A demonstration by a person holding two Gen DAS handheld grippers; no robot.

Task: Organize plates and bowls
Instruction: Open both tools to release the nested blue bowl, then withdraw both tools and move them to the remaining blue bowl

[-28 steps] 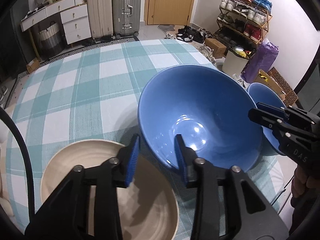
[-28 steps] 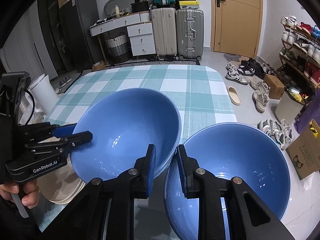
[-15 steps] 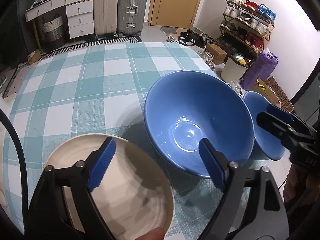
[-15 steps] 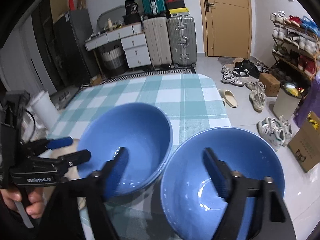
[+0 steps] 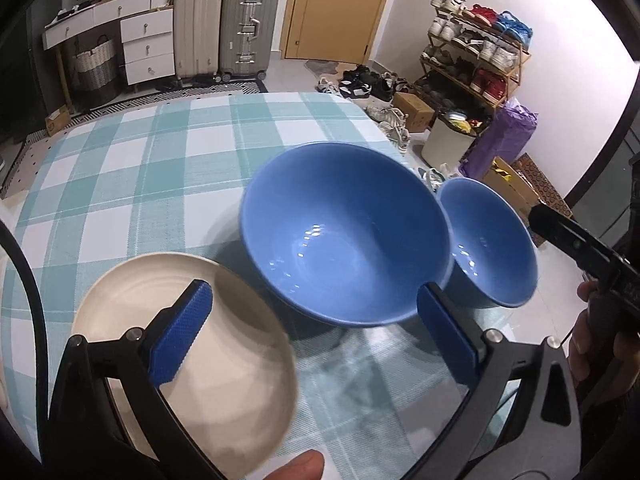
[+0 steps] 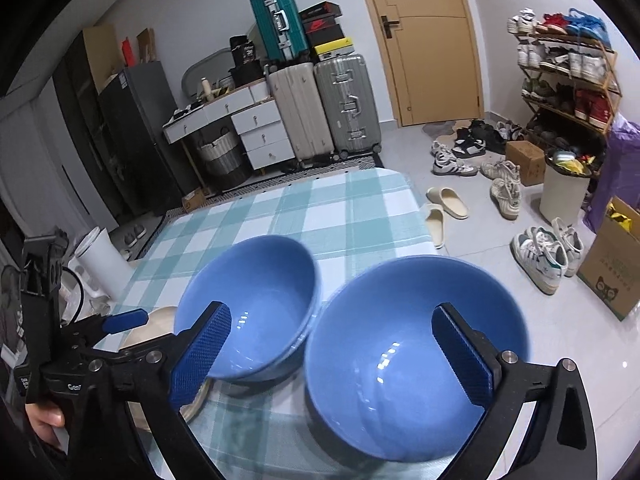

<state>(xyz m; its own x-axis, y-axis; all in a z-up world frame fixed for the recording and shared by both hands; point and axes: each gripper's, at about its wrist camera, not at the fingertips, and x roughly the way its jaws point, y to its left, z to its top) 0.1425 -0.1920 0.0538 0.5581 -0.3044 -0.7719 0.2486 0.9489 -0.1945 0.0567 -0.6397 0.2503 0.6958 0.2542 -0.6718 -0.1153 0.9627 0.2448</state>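
Left gripper: jaws spread wide, holding nothing, low centre of the left view; one pad hangs over the plate, the other just beside the near bowl's rim.
Right gripper: also spread wide and empty, low centre of the right view, pads either side of the gap between the two bowls.
Plate: cream, flat on the cloth, lower left of the left view, close to the table's near edge.
Near bowl: blue, upright, centre of the left view, just beside the plate.
Far bowl: blue, upright, right of centre in the left view, rim close to or touching the near bowl's; I cannot tell which.
Progress: likely early; nothing is stacked, both bowls sit apart, the plate alone. Nesting the bowls and placing the plate seem left to do.
Edges: the far bowl sits near the table's right edge in the right view, with floor and shoes beyond it.
Open room: the tablecloth lies bare across the upper half of the left view, as far as the table's far edge.
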